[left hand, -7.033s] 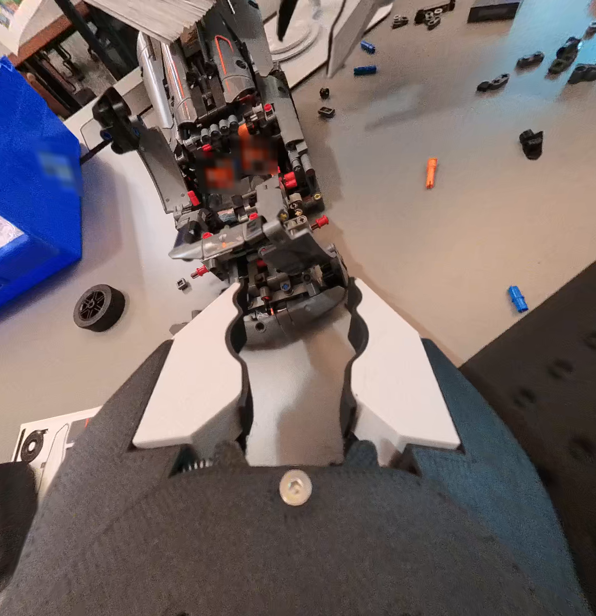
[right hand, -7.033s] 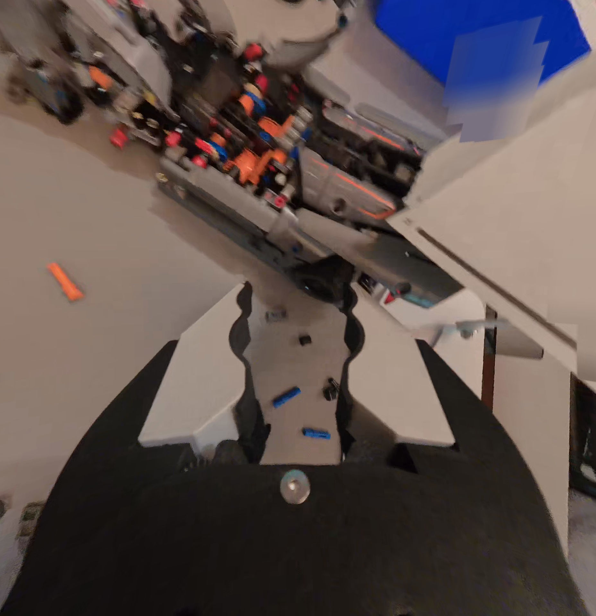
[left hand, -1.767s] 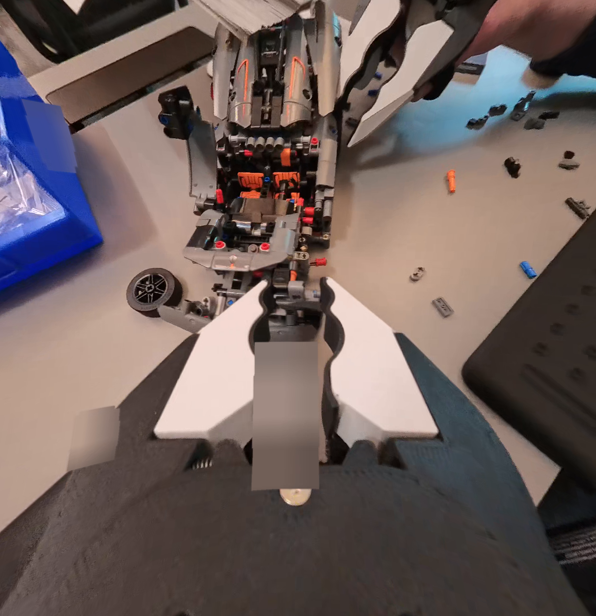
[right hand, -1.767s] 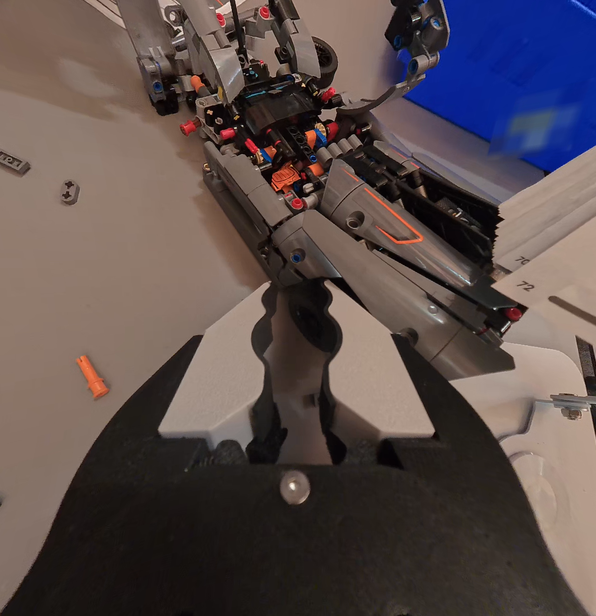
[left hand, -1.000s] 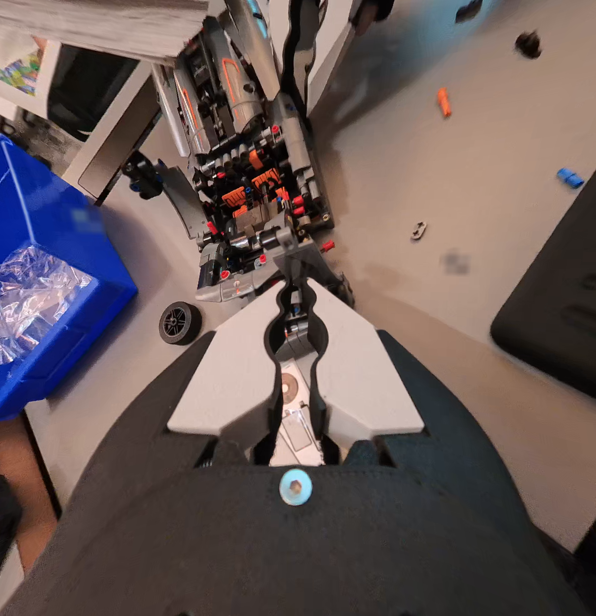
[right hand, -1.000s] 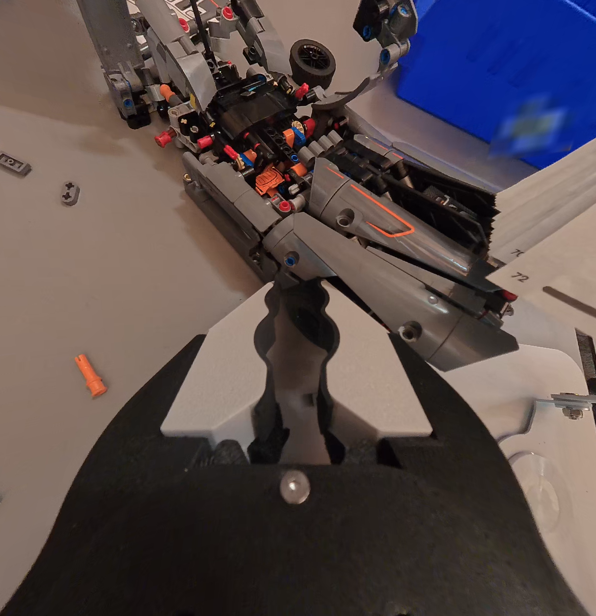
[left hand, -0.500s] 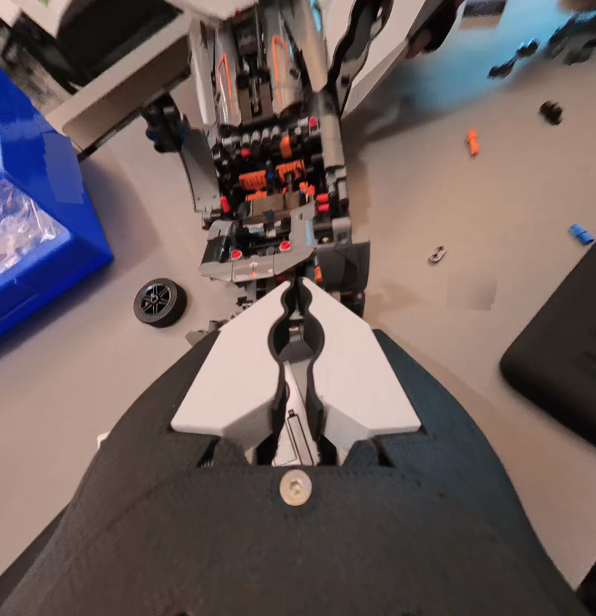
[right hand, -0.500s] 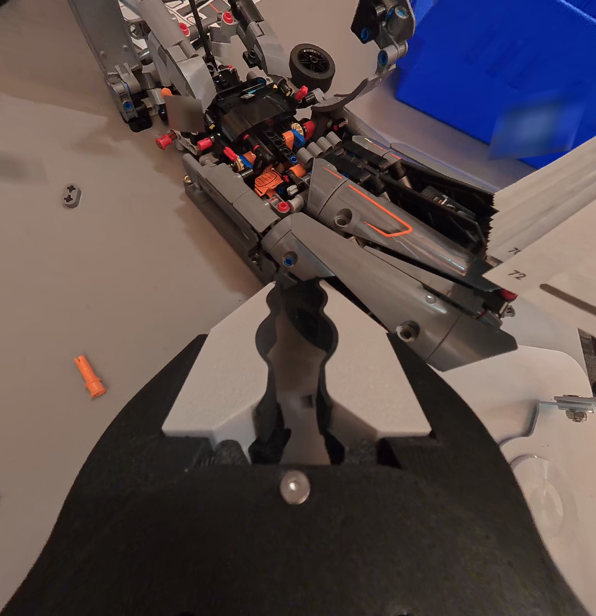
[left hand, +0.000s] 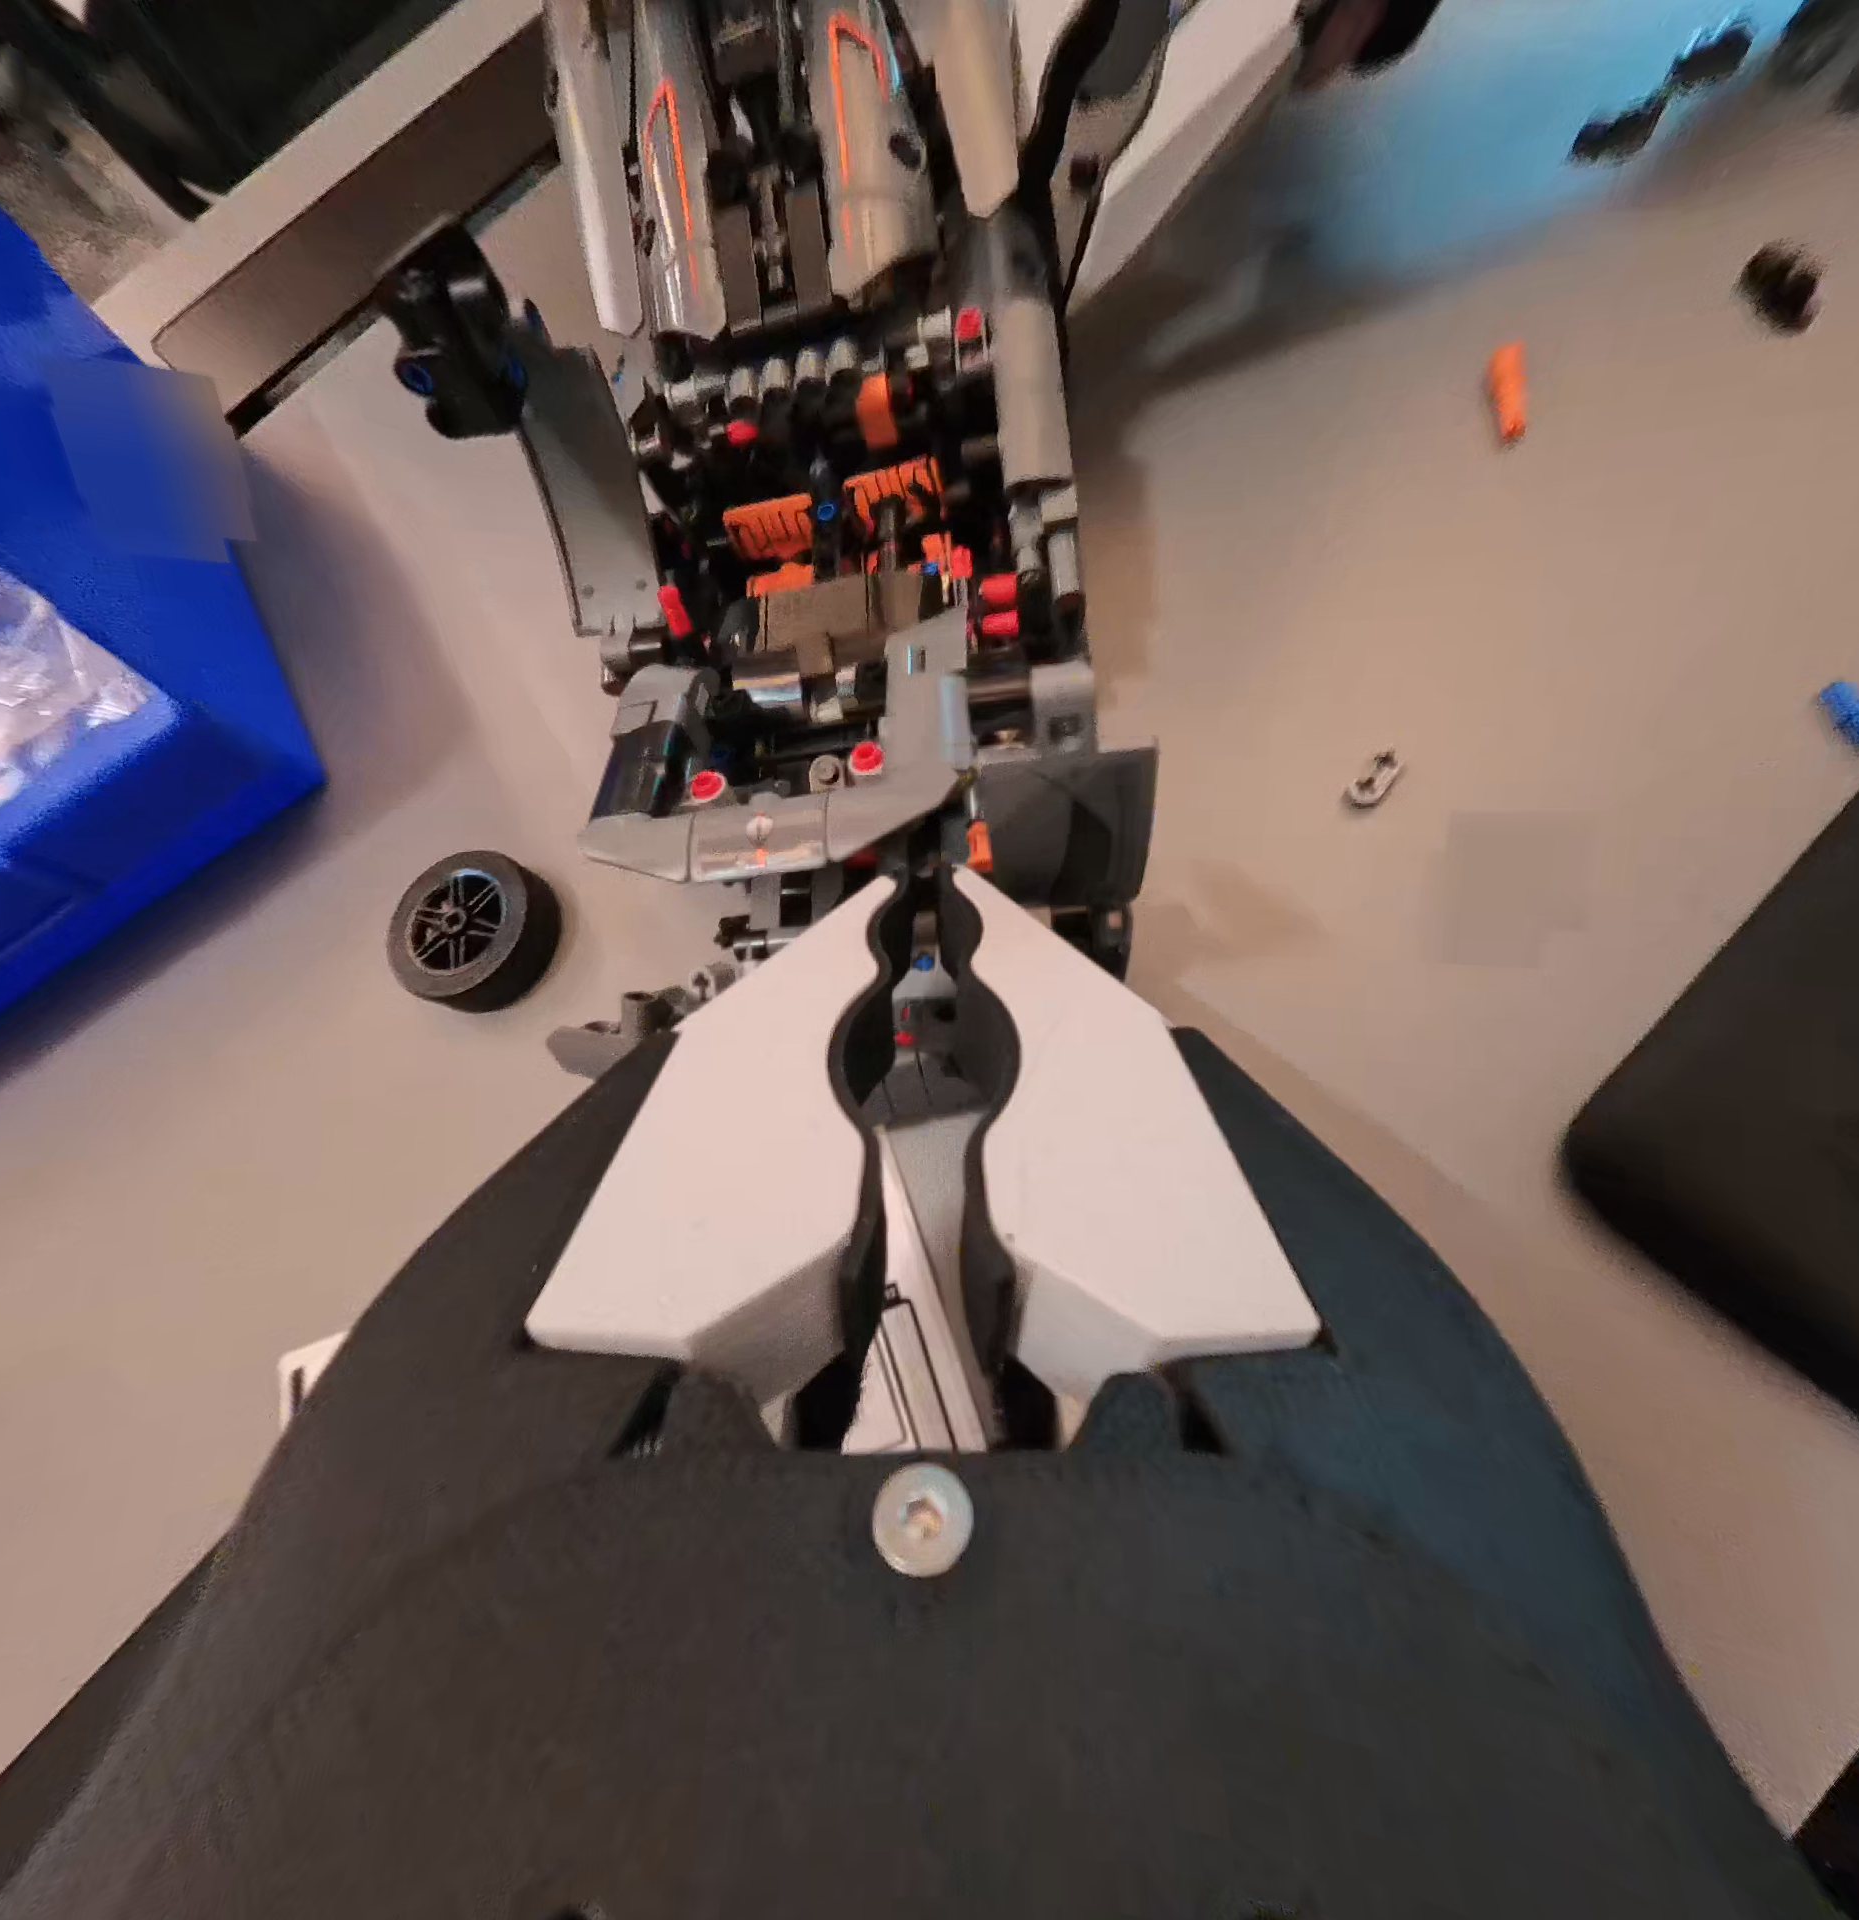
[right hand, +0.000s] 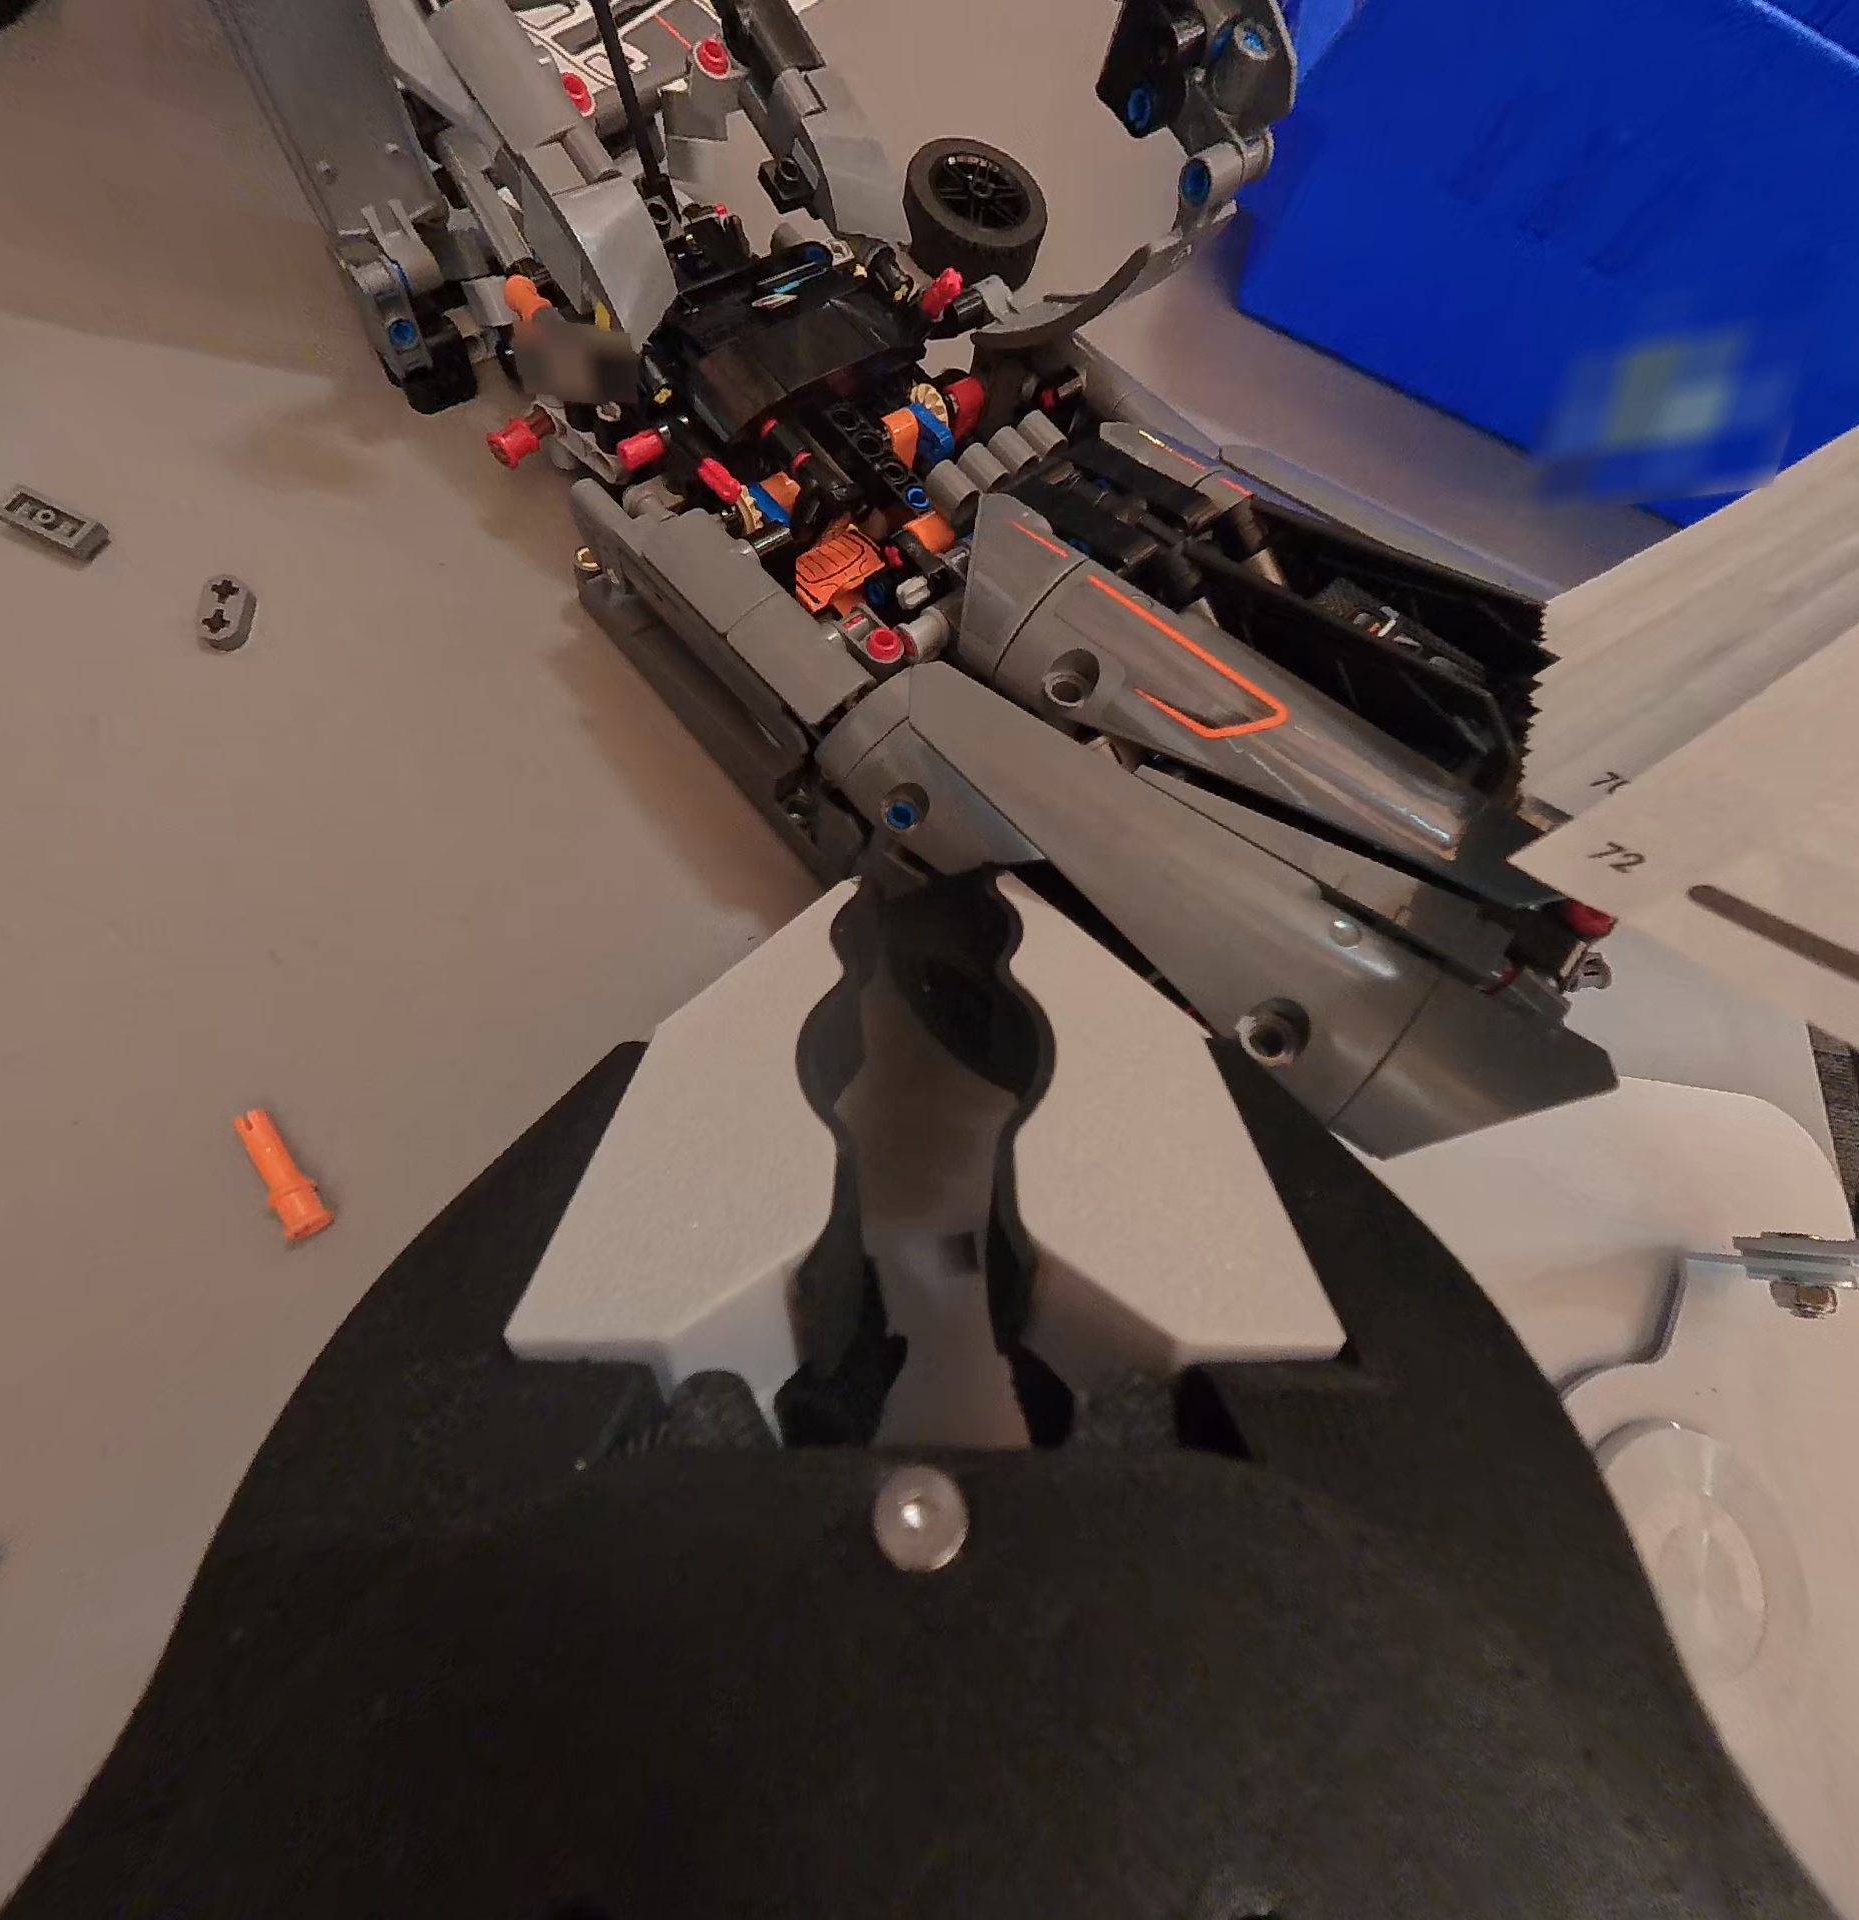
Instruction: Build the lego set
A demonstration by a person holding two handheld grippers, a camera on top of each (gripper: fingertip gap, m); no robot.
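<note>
The grey lego car, with orange and red inner parts, lies on the table and is partly built. My left gripper is at its front end, jaws almost together, pinching a thin black part of the nose. My right gripper is at the car's rear side, with its jaws narrowed around a dark wheel area under the grey rear panel. The right gripper's fingers also show at the top of the left wrist view. A loose black wheel lies beside the car's front and also shows in the right wrist view.
A blue bin stands left of the car. An open instruction booklet overlaps the car's rear. An orange pin, small grey parts and a blue pin lie loose on the table. A black pad is at the right. My right tips are about 20 cm from the loose black wheel, my left tips only 12 cm. Look for it in the right wrist view too.
My left gripper's jaws have closed from a wide gap to a pinch on the car's nose, and its view has swung. The right gripper has stayed at the rear.
</note>
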